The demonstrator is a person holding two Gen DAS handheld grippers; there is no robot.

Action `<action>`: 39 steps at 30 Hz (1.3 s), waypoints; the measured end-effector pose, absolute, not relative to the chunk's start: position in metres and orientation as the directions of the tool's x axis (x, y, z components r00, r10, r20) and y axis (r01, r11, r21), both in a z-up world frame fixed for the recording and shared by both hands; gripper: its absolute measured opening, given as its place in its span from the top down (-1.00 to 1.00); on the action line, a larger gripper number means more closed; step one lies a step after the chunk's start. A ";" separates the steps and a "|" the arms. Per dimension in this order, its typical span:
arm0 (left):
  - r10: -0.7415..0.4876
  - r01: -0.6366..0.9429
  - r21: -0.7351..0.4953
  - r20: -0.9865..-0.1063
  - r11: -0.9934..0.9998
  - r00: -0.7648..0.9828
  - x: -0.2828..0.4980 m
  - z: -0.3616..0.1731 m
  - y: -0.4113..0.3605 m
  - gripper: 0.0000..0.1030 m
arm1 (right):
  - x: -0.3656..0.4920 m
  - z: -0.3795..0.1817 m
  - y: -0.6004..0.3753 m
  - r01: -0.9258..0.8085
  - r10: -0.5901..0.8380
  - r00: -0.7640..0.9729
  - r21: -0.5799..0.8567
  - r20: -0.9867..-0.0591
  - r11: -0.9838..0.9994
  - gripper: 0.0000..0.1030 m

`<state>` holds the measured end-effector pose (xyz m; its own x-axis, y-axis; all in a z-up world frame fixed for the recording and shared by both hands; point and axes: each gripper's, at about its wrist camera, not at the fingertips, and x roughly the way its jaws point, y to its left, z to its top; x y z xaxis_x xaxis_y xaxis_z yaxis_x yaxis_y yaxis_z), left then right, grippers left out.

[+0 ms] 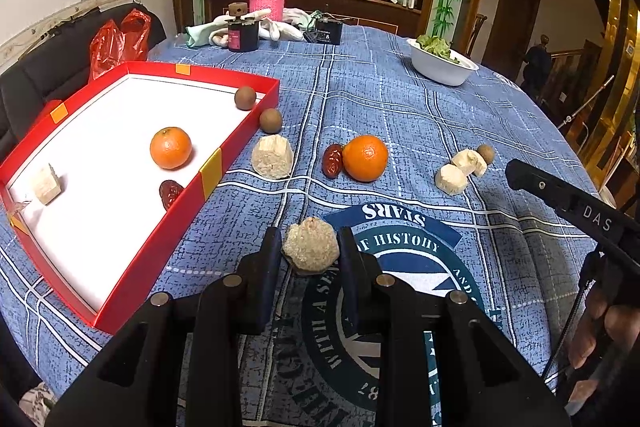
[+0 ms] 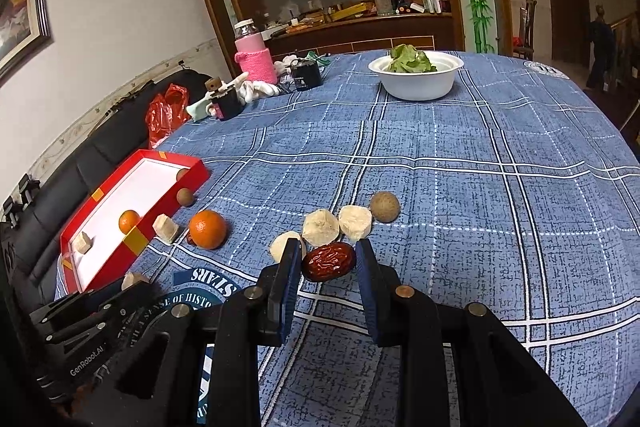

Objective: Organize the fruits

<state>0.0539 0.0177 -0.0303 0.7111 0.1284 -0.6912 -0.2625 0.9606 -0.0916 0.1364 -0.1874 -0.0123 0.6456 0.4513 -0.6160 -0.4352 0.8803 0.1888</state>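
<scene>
My left gripper has its jaws around a pale cut fruit chunk on the blue cloth, touching or nearly touching it. My right gripper has its jaws around a red date, with small gaps at each side. The red tray at left holds an orange, a date, a pale chunk and a brown longan. On the cloth lie another orange, a date, a chunk, longans and more pale chunks.
A white bowl of greens stands at the far side. A pink bottle, black boxes, white gloves and a red bag sit at the far left. The red tray lies at the table's left edge.
</scene>
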 end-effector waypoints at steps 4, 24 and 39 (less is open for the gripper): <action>0.128 -0.259 -0.087 -0.692 0.962 0.711 0.055 -0.030 0.016 0.50 | 0.137 -0.012 -0.187 -0.440 0.454 0.643 0.188 -0.616 0.878 0.44; 0.126 -0.249 -0.081 -0.690 0.965 0.713 0.055 -0.030 0.012 0.50 | 0.135 -0.012 -0.187 -0.453 0.467 0.637 0.193 -0.613 0.871 0.44; 0.107 -0.235 -0.089 -0.701 0.968 0.705 0.060 -0.031 0.012 0.50 | 0.139 -0.015 -0.187 -0.438 0.462 0.628 0.206 -0.626 0.875 0.44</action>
